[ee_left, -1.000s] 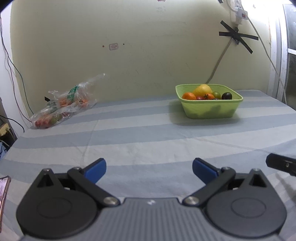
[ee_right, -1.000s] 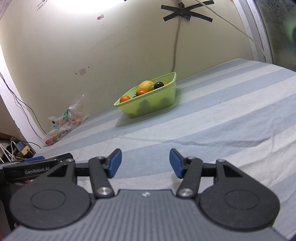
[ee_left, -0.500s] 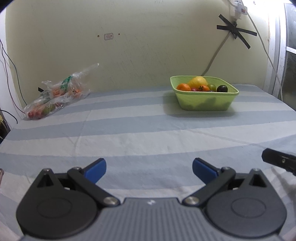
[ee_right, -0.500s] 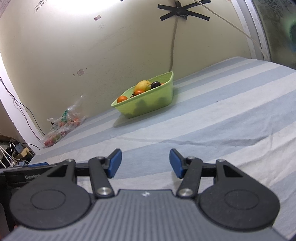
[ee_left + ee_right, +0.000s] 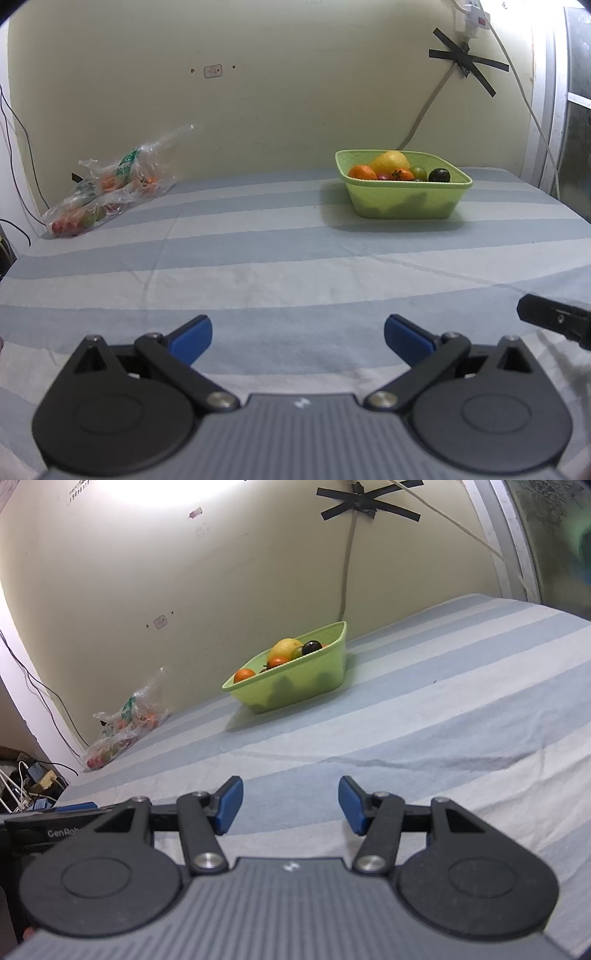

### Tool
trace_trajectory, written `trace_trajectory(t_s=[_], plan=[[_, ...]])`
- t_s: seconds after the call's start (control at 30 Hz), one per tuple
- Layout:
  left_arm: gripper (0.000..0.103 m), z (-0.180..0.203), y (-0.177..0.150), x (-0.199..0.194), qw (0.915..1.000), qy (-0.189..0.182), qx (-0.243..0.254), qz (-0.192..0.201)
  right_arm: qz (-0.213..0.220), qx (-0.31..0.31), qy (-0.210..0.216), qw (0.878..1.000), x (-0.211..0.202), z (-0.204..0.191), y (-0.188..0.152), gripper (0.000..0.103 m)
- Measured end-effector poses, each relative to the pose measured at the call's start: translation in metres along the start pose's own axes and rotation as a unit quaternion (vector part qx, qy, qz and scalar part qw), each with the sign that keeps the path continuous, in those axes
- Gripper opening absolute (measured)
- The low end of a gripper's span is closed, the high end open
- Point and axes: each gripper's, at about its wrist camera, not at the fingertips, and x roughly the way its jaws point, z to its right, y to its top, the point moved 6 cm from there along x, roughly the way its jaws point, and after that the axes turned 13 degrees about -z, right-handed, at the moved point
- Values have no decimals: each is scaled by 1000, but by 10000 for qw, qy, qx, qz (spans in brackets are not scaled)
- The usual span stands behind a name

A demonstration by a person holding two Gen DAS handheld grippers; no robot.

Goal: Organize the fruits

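The left claw (image 5: 297,338) hangs low over the striped cloth (image 5: 258,280) that covers the tabletop, its blue pads (image 5: 190,338) spread wide with nothing between them. The right claw (image 5: 290,804) is likewise released and holds nothing, its blue pads (image 5: 229,803) apart above the same cloth; a black part of it pokes in at the right edge of the left view.

The fruits sit well ahead of both claws in a light green bowl (image 5: 404,201) near the back wall. Inside it a big yellow fruit (image 5: 391,162) stands highest, with an orange (image 5: 362,172) just to its left, a small red fruit (image 5: 402,174) in front, a little green fruit (image 5: 419,171) and a dark, nearly black fruit (image 5: 439,175) toward the right side. From the right view the bowl (image 5: 295,686) appears ahead and slightly left, tilted by the camera's angle.

Far off to the left, against the wall, lies a crumpled clear plastic bag (image 5: 107,192) with green print, holding more orange, red and green fruit. It is well apart from the bowl. A cable (image 5: 424,110) runs down the wall behind the bowl, fixed with crossed black tape (image 5: 467,62).
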Motion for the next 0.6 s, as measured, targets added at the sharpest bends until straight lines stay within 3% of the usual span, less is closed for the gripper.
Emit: trace_trajectory(t_s=[0.6], plan=[[103, 3, 1, -3, 10000, 44, 43, 78, 5, 15, 3, 10000, 0, 2, 0, 60]])
